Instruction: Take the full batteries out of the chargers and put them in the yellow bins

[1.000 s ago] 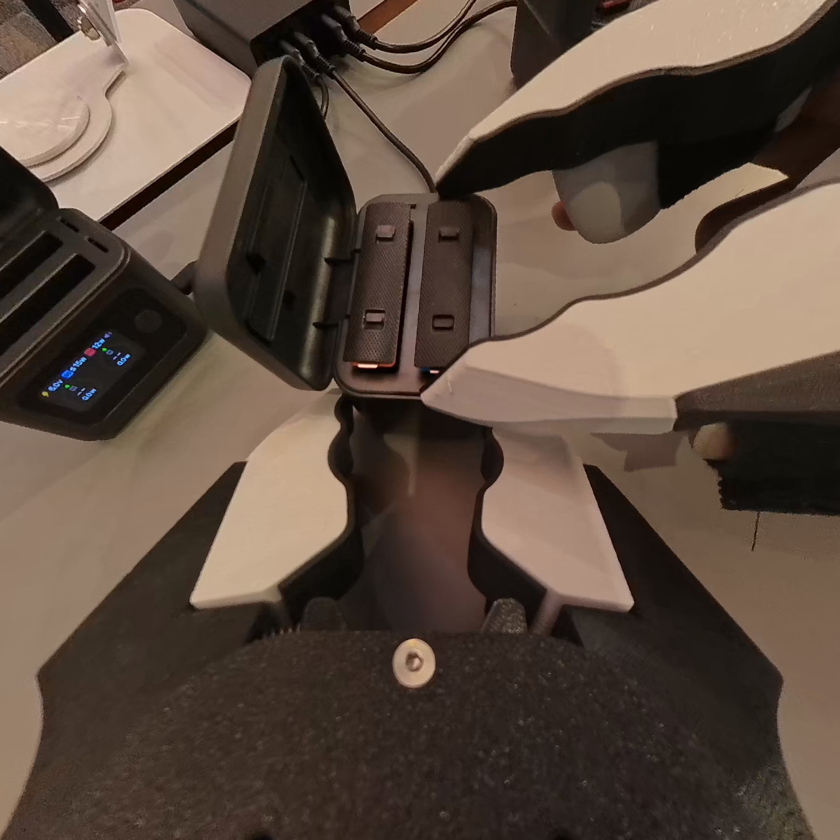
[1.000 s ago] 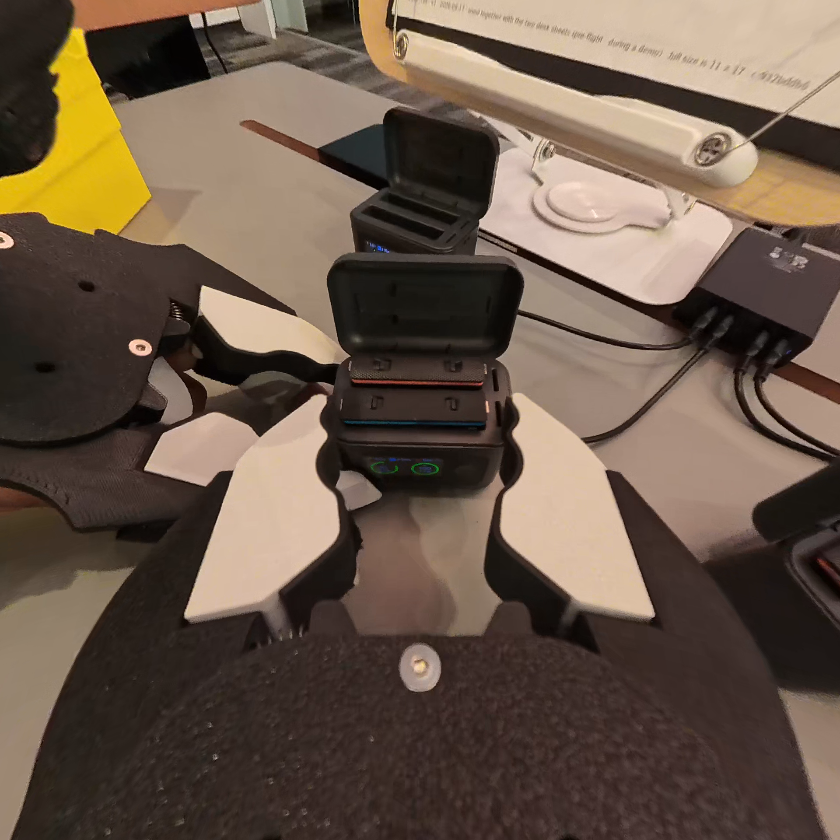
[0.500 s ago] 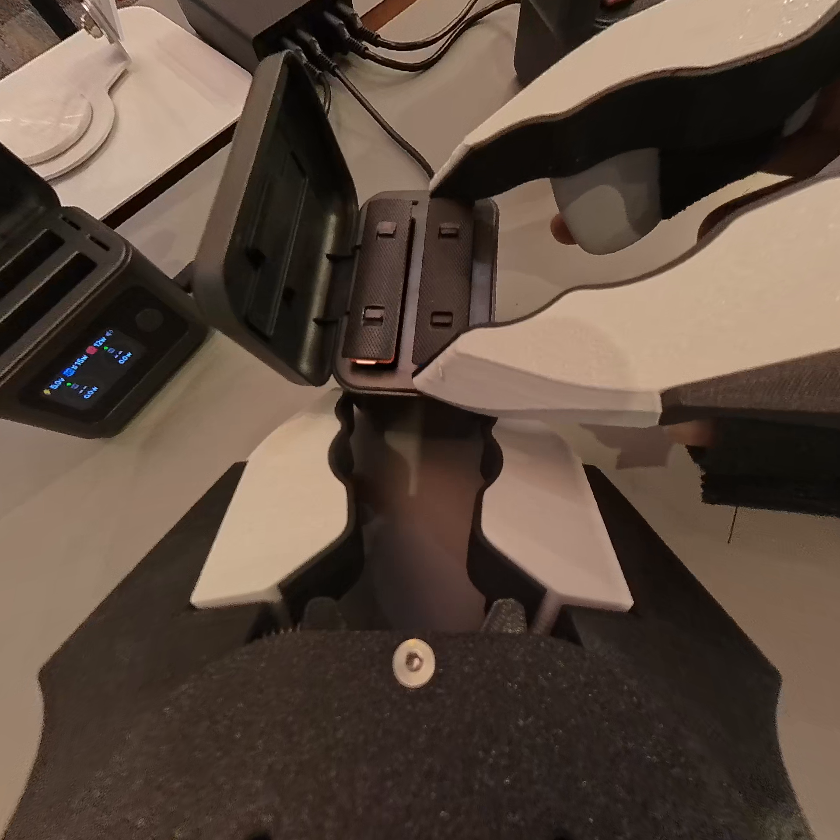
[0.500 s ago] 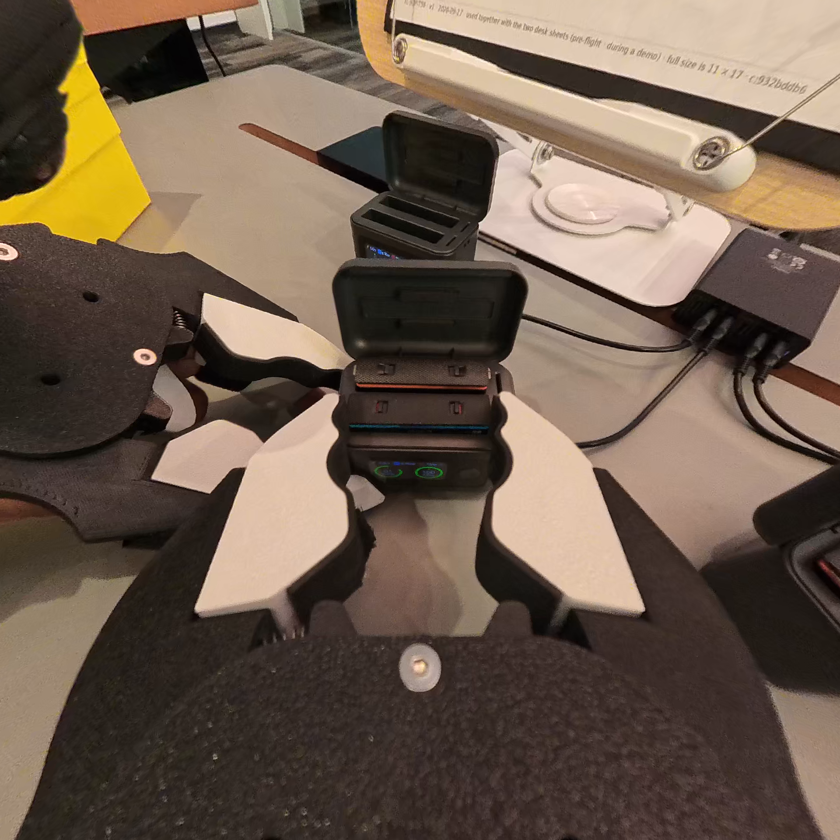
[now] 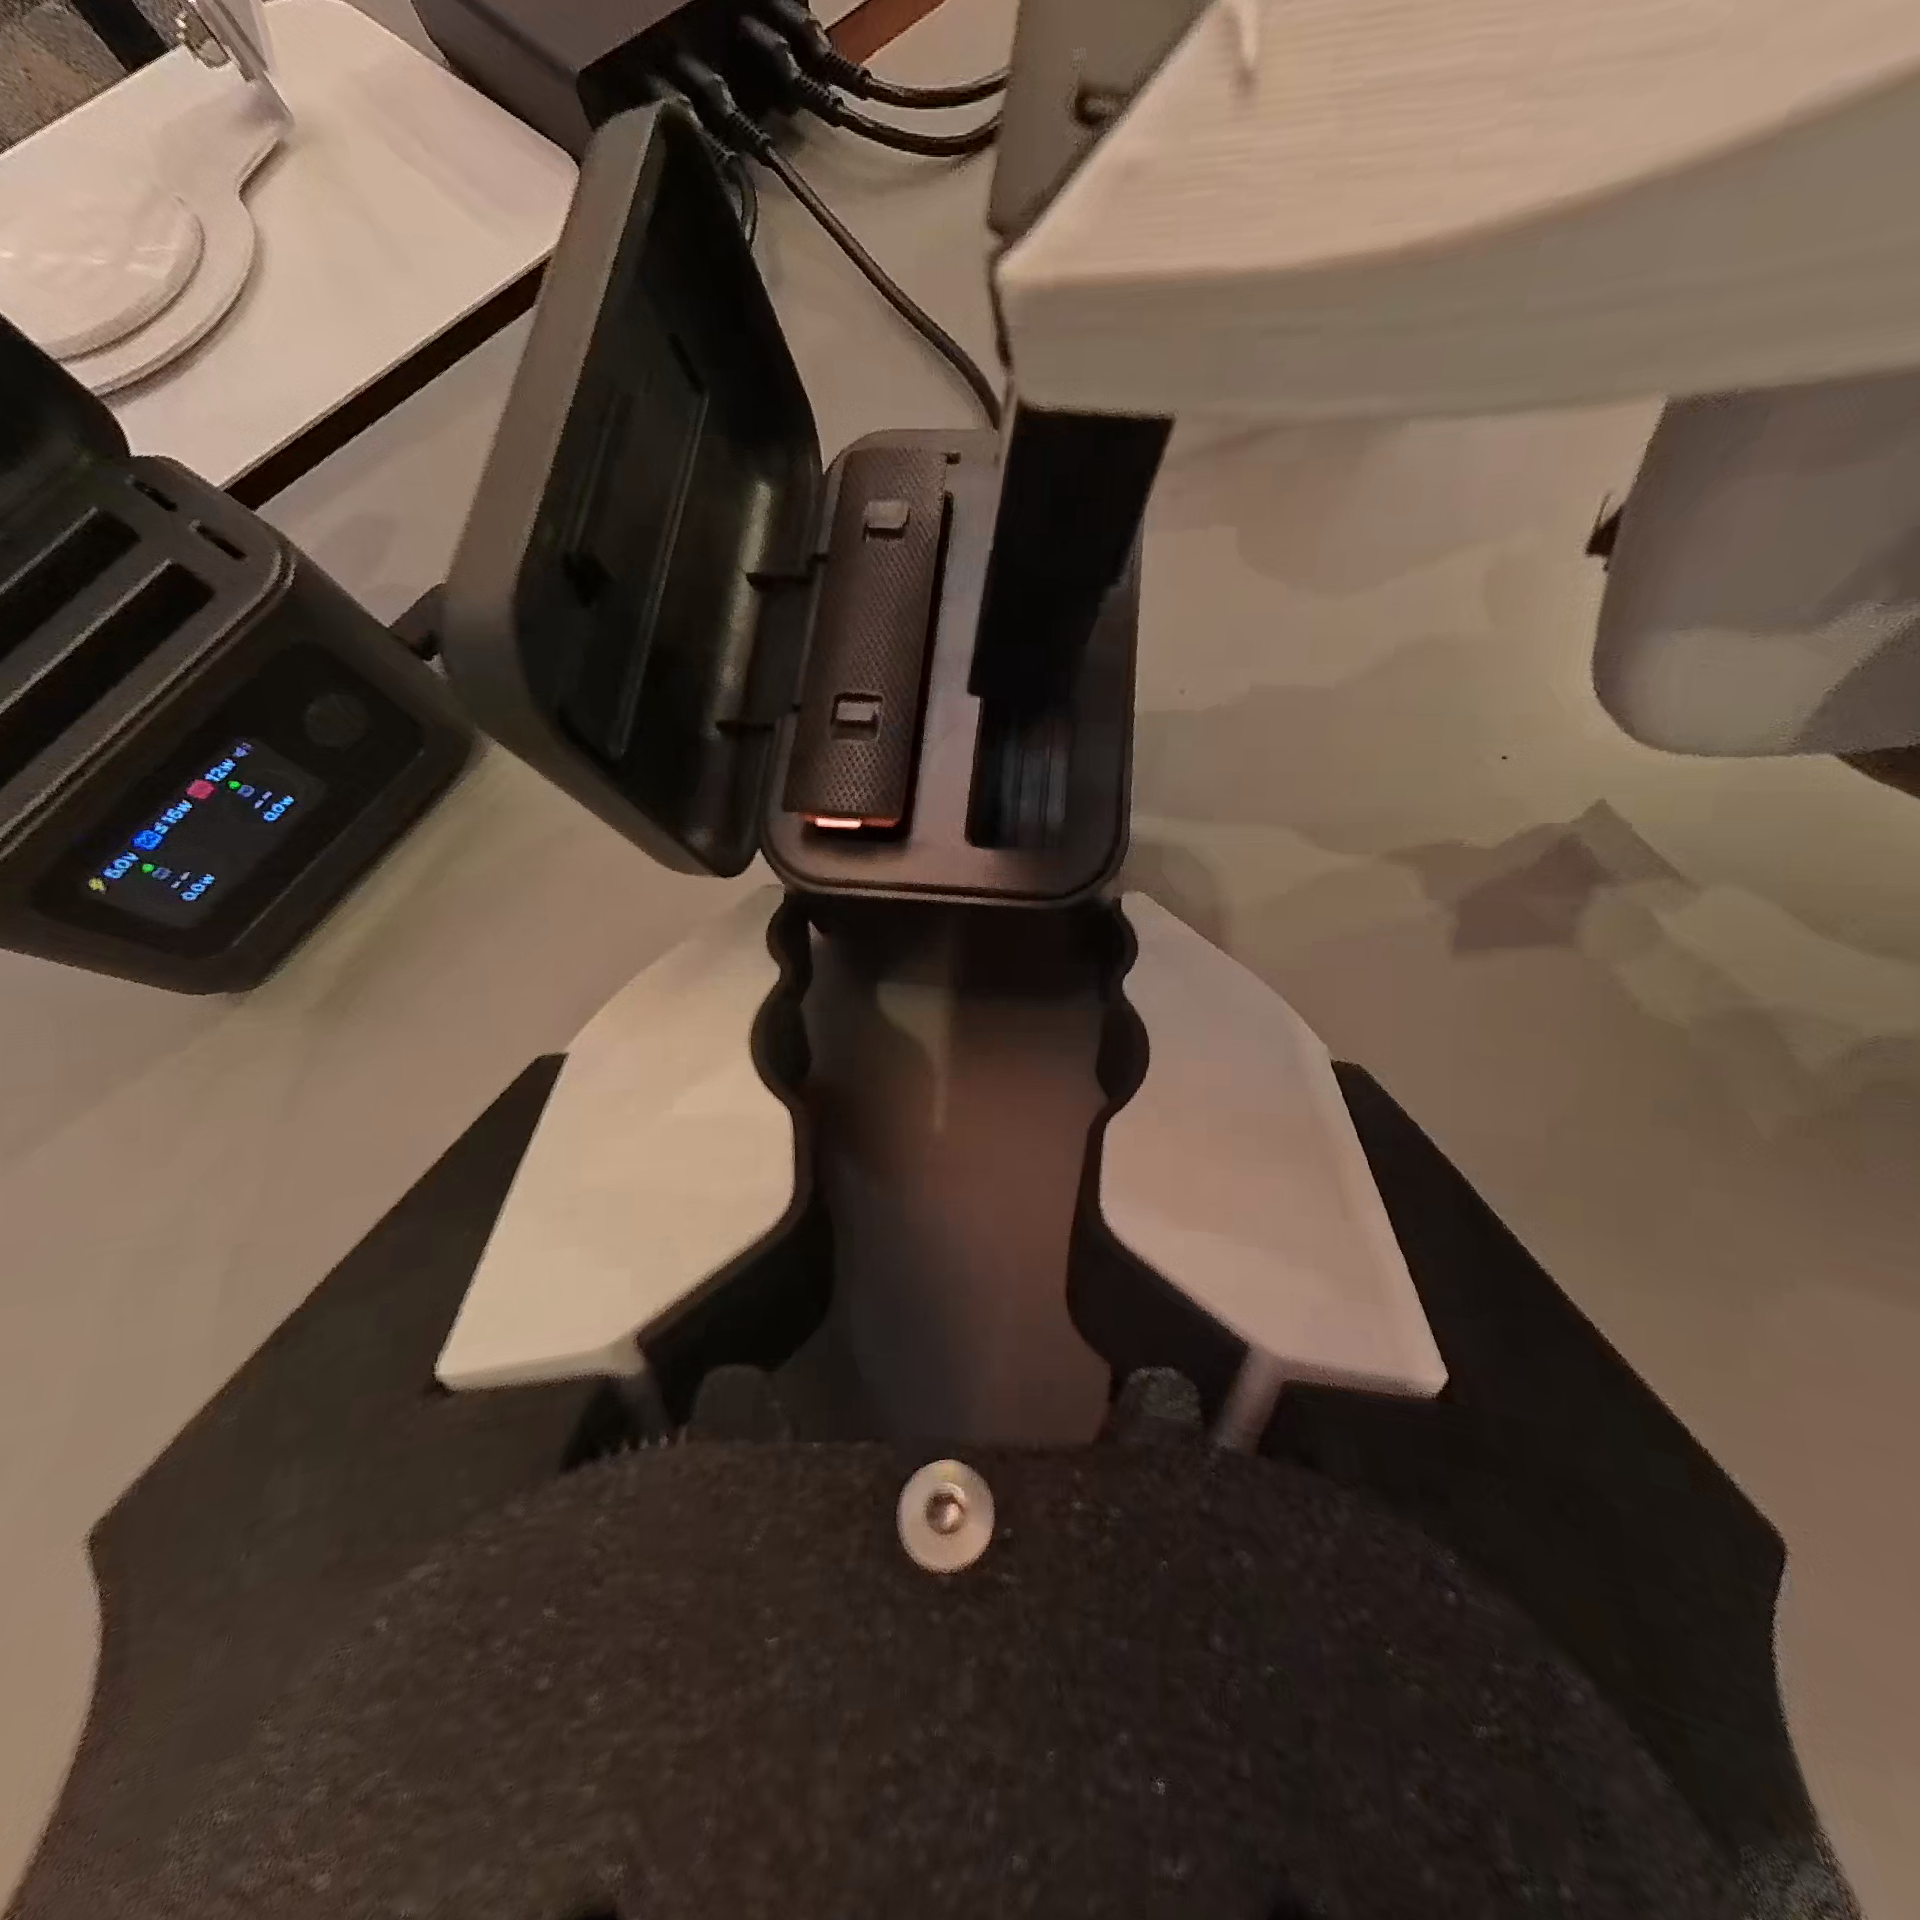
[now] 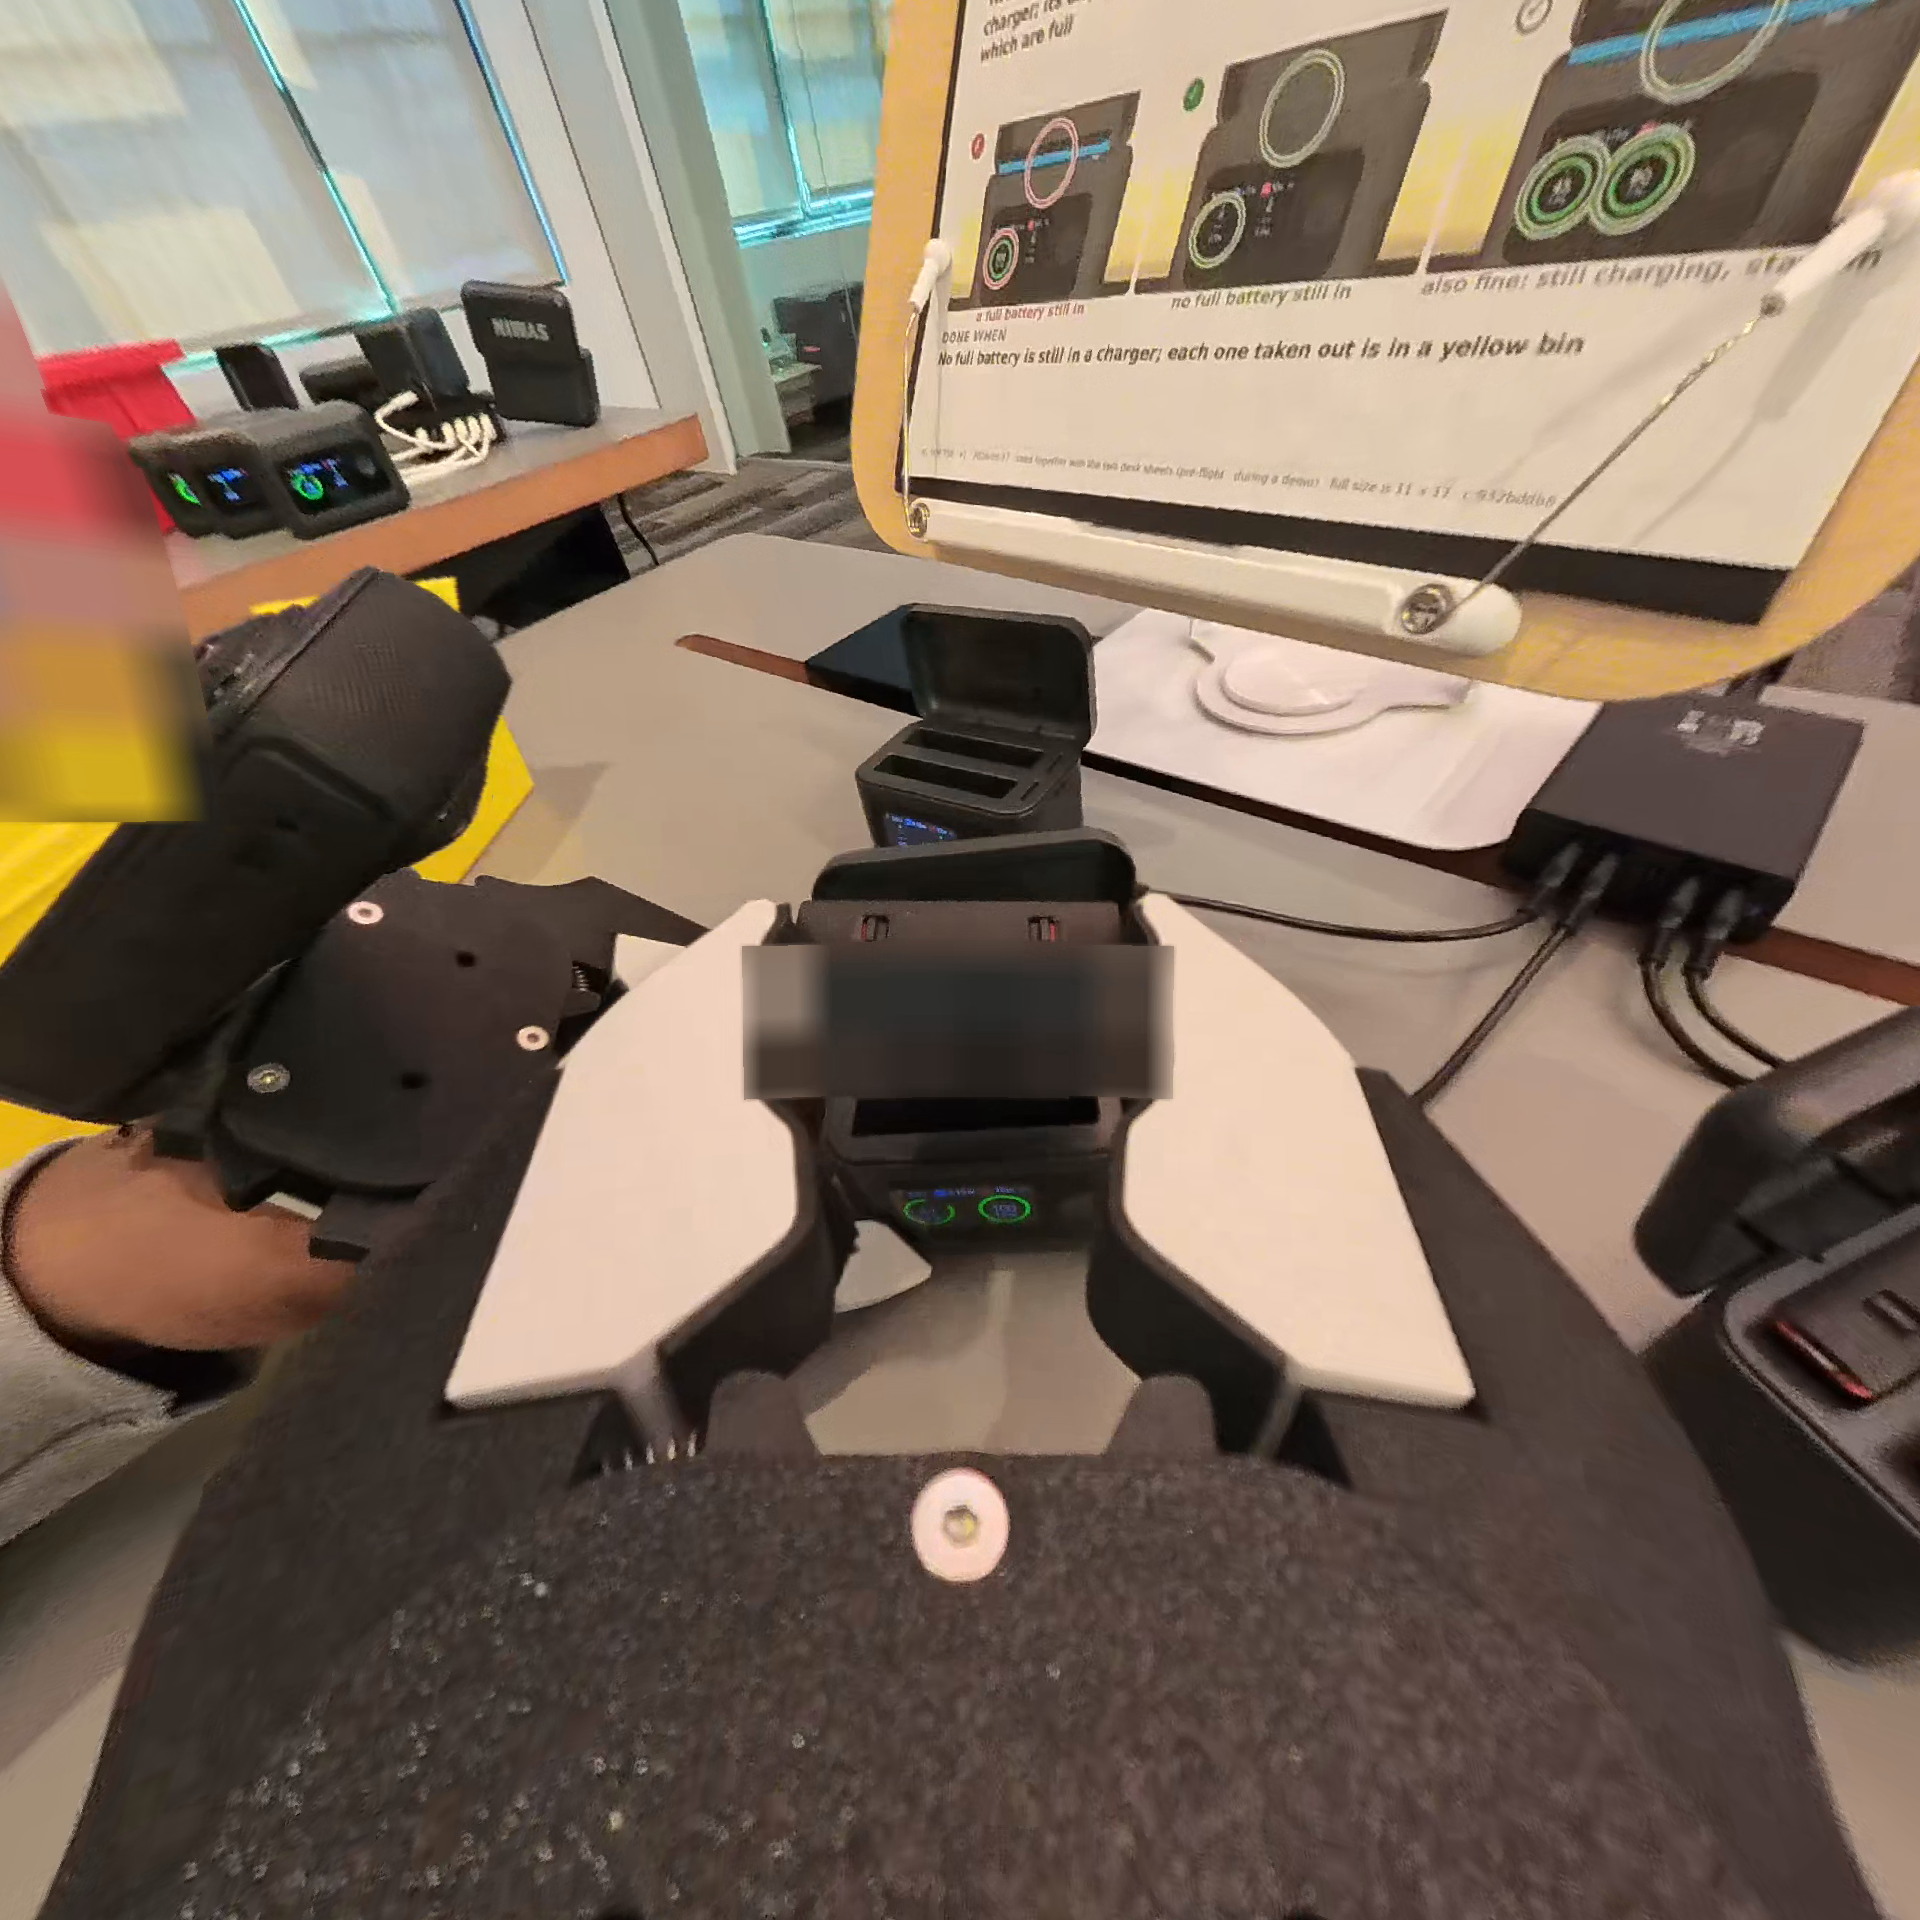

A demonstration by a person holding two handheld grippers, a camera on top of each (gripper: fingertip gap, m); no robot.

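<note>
Since half a second ago my right gripper has lifted the flat black battery half out of the open black charger case. It is clamped across the battery. My left gripper, jaws apart, brackets the case to steady it. The yellow bin waits left.

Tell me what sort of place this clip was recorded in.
Probably an office or lab set up as a battery-charging station: open battery chargers with lit screens on a grey table, a multi-port power hub feeding cables, an instruction sheet on a stand, and large windows behind a second desk of chargers.
</note>
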